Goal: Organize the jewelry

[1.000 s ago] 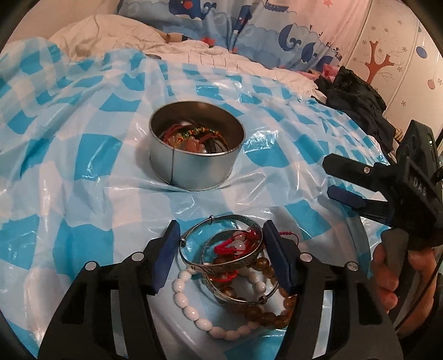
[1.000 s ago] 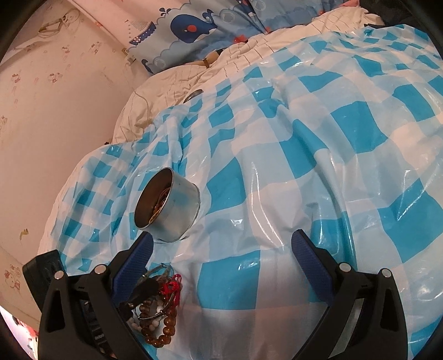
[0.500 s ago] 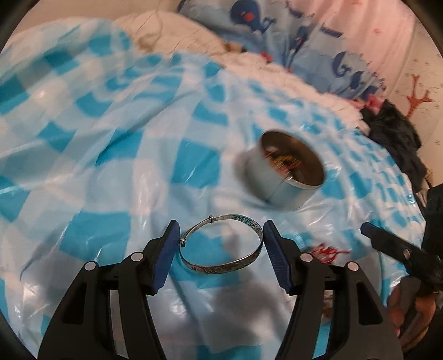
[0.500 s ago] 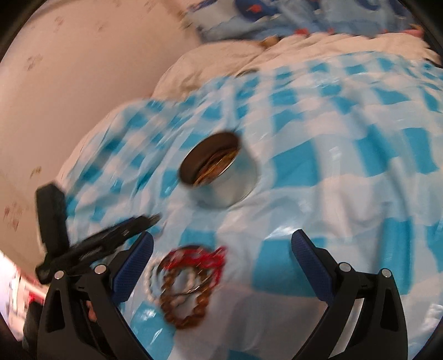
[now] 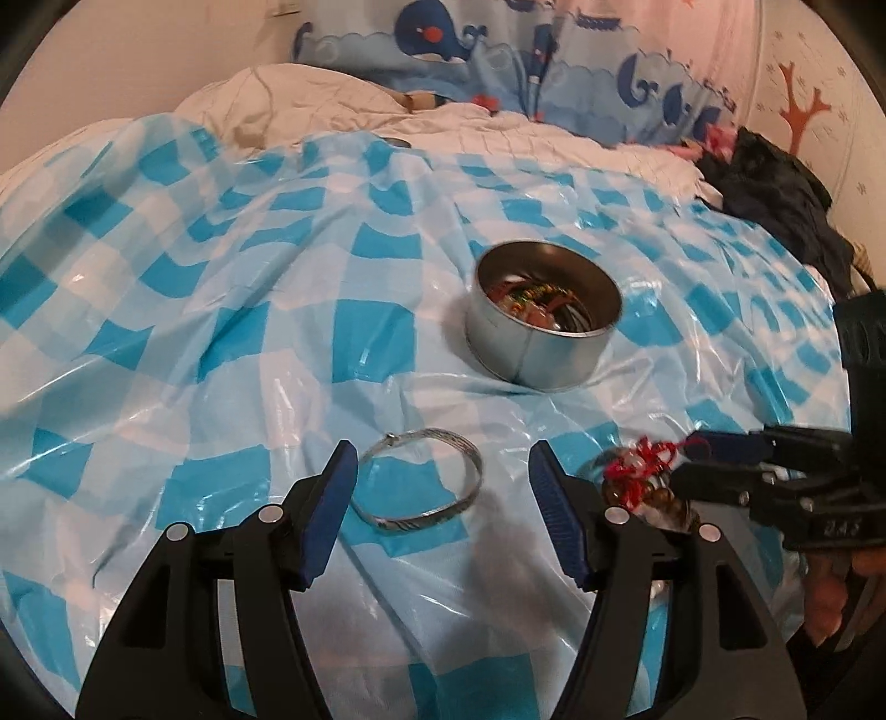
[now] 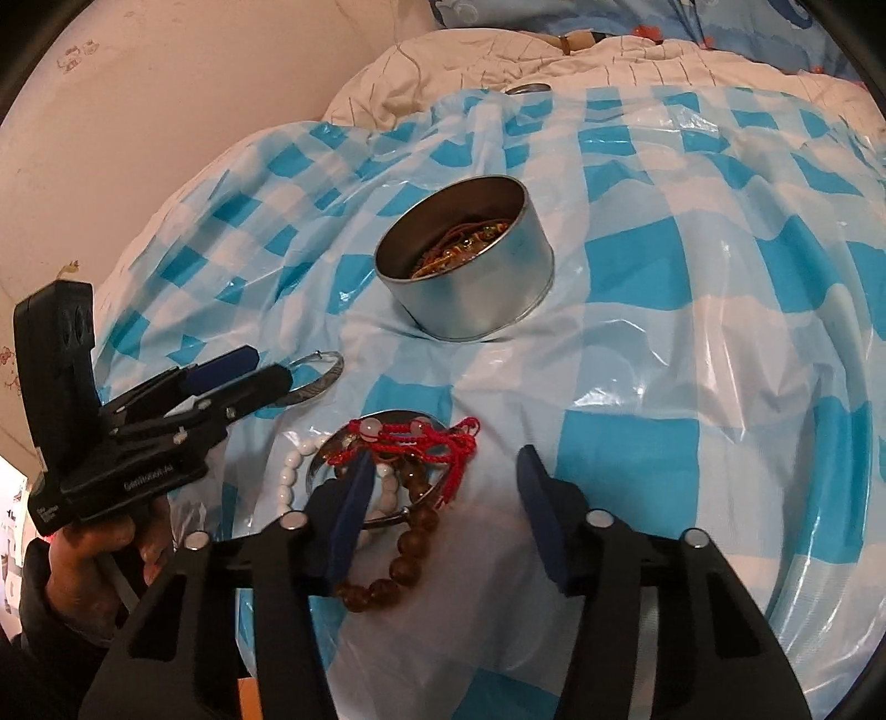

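A silver bangle [image 5: 423, 481] lies on the blue-checked plastic sheet between the open fingers of my left gripper [image 5: 443, 493], touching neither; it also shows in the right wrist view [image 6: 310, 382]. A round metal tin [image 5: 541, 324] holding bracelets stands beyond it, also in the right wrist view [image 6: 465, 266]. A pile with a red cord bracelet [image 6: 421, 437], brown bead bracelet [image 6: 398, 559], white bead bracelet [image 6: 288, 476] and a second silver bangle lies under my open right gripper [image 6: 443, 487]. The pile shows in the left wrist view [image 5: 637, 471].
The checked sheet [image 5: 221, 332] covers a bed with a white quilt [image 5: 310, 105] and whale-print bedding [image 5: 498, 50] behind. Dark clothing [image 5: 775, 194] lies at the far right. A wall [image 6: 138, 111] runs along the left side.
My left gripper carried the silver bangle left, away from the pile, and the bangle now lies loose on the sheet. My right gripper swung over and closed in above the pile.
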